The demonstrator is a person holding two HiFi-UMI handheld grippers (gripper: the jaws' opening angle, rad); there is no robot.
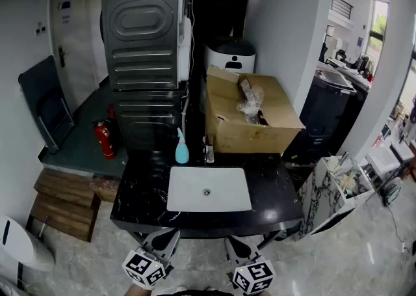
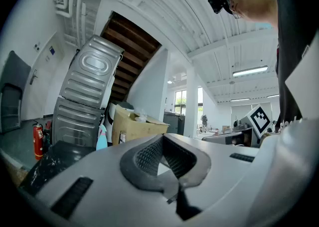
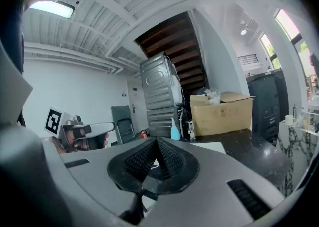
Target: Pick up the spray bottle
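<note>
A light blue spray bottle (image 1: 182, 147) stands upright on the black marble counter (image 1: 140, 200), at the back left corner of the white sink (image 1: 208, 189). It also shows small in the left gripper view as the spray bottle (image 2: 101, 138) and in the right gripper view as the spray bottle (image 3: 175, 129). Both grippers hover side by side in front of the counter's near edge, well short of the bottle. My left gripper (image 1: 168, 241) is shut with nothing in it, its pads (image 2: 149, 155) meeting at the tip. My right gripper (image 1: 237, 247) is likewise shut and empty, pads (image 3: 167, 160) together.
A faucet (image 1: 207, 150) stands just right of the bottle. An open cardboard box (image 1: 250, 116) sits at the counter's back right. A tall grey metal machine (image 1: 143, 28) rises behind, with a red fire extinguisher (image 1: 104, 138) and wooden steps (image 1: 65, 200) at left. A marble-patterned cabinet (image 1: 325, 190) stands at right.
</note>
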